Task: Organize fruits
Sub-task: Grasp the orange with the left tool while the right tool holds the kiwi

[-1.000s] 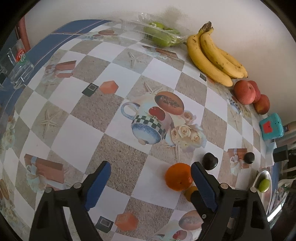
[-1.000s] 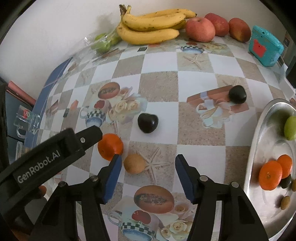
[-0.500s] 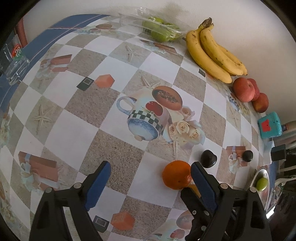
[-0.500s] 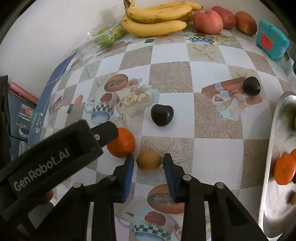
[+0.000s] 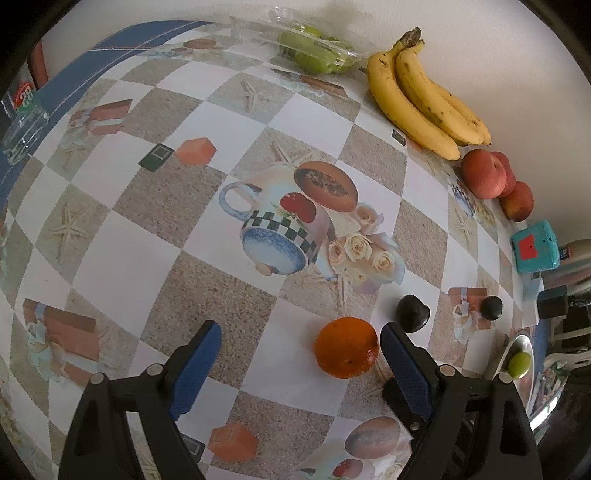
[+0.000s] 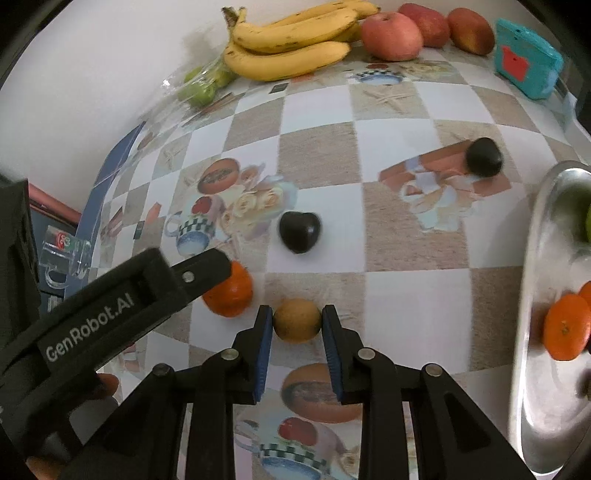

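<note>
My right gripper [image 6: 297,328] is shut on a small brown round fruit [image 6: 296,319], its blue pads touching both sides, low over the patterned tablecloth. My left gripper [image 5: 299,350] is open; an orange [image 5: 346,347] lies just inside its right finger, and it also shows in the right wrist view [image 6: 231,291]. Two dark plums [image 6: 299,232] [image 6: 483,156] lie farther out. A metal tray [image 6: 532,295] at the right holds oranges [image 6: 565,326] and a green fruit [image 5: 519,363].
Bananas [image 6: 288,48], red apples [image 6: 391,35] and a bag of green fruit [image 6: 201,86] line the back wall. A teal box [image 6: 526,62] stands at the back right. A glass mug [image 5: 22,129] sits near the table's left edge.
My right gripper moved forward and closed from wide open onto the brown fruit. My left gripper stayed open and shifted slightly closer to the orange.
</note>
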Tool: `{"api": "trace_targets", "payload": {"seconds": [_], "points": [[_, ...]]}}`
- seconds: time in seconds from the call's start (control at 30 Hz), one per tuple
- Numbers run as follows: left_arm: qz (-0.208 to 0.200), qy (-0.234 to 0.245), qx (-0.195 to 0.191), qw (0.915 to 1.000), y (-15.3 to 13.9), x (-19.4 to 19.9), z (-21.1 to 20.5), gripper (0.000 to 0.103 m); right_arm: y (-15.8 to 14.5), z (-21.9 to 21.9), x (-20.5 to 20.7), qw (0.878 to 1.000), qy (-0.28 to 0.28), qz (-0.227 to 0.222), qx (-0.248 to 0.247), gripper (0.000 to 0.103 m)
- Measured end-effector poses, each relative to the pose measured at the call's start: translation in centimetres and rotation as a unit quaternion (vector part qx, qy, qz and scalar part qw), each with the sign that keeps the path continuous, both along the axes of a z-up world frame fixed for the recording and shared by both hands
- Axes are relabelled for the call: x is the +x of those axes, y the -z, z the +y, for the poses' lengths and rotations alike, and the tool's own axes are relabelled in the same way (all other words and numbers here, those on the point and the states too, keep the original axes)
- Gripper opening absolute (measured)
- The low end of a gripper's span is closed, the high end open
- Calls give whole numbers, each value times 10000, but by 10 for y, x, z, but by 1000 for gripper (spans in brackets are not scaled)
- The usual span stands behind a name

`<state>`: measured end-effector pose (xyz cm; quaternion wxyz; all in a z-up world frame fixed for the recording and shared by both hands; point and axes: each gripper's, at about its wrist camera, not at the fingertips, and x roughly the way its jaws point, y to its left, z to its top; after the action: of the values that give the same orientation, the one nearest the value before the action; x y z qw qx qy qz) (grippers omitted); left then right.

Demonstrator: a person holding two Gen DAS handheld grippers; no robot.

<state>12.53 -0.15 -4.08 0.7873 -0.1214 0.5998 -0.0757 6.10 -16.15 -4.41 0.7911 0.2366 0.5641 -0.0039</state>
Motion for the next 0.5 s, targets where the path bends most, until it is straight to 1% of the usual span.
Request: {"api": "trace_targets", "payload": {"seconds": [0.07, 0.17, 0.27, 0.3, 0.37, 0.43, 0.5], "points": [[-3, 80, -16, 10000, 0, 0, -4, 82, 0, -7, -3, 9999, 102, 11, 61, 28], [2, 158, -24, 9999, 1, -1, -8, 79, -3, -13, -6, 9998, 161, 13, 89, 28], [-11, 257, -20, 9997, 2, -2, -13, 72, -8, -17, -9, 9998, 212, -21, 65, 28], [-16, 295, -13, 9996, 2, -3, -14, 68, -10, -18, -11, 9997, 220, -40, 50, 28], [-19, 339, -11, 9994, 3, -3, -16, 64, -14, -19, -13, 9997, 216, -72, -6, 28], [-18, 382, -52, 9993, 3, -4, -17, 55, -18, -22, -16, 9997, 215, -103, -53, 28], [-15, 425, -113, 9990, 3, -5, -18, 50, -22, -24, -19, 9996, 209, -142, -106, 28]]}}
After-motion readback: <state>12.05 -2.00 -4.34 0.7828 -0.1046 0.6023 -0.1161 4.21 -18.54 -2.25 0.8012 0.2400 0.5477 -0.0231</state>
